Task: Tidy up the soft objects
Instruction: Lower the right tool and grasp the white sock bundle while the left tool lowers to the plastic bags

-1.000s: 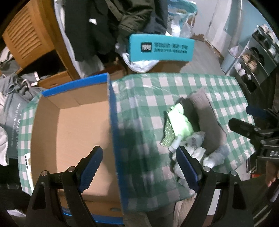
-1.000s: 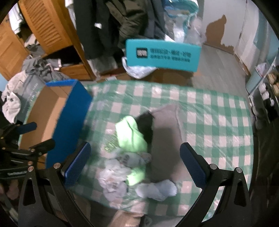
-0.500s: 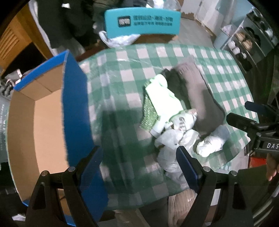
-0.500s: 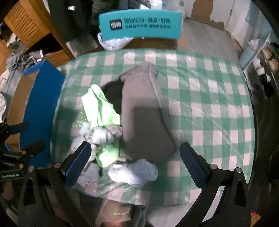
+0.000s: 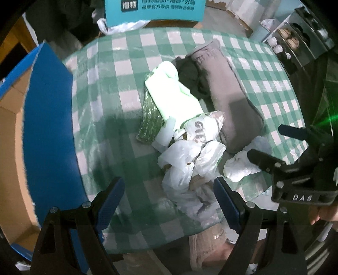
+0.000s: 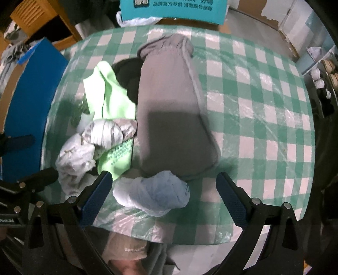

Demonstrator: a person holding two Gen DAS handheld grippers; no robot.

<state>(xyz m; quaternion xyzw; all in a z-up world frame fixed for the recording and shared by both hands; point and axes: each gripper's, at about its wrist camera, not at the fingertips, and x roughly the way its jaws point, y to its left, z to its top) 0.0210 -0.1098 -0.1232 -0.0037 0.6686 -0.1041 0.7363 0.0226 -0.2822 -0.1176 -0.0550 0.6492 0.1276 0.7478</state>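
A pile of soft things lies on the green checked table (image 5: 126,63): a grey folded garment (image 6: 171,110), a light green cloth (image 6: 107,97), a dark item (image 6: 126,72) behind it, several crumpled white plastic bags (image 5: 190,156) and a pale blue bag (image 6: 152,194). My left gripper (image 5: 169,201) is open and empty above the white bags. My right gripper (image 6: 161,194) is open and empty, with the blue bag between its fingers; it also shows in the left wrist view (image 5: 272,143).
An open cardboard box with blue sides (image 5: 48,127) stands at the table's left. A teal box (image 6: 175,8) sits beyond the far edge. A wooden cabinet (image 6: 33,14) stands far left, shelves (image 5: 295,38) far right.
Both grippers have moved down and closer to the pile. The left view has swung right from the box to the bags. Both stay open.
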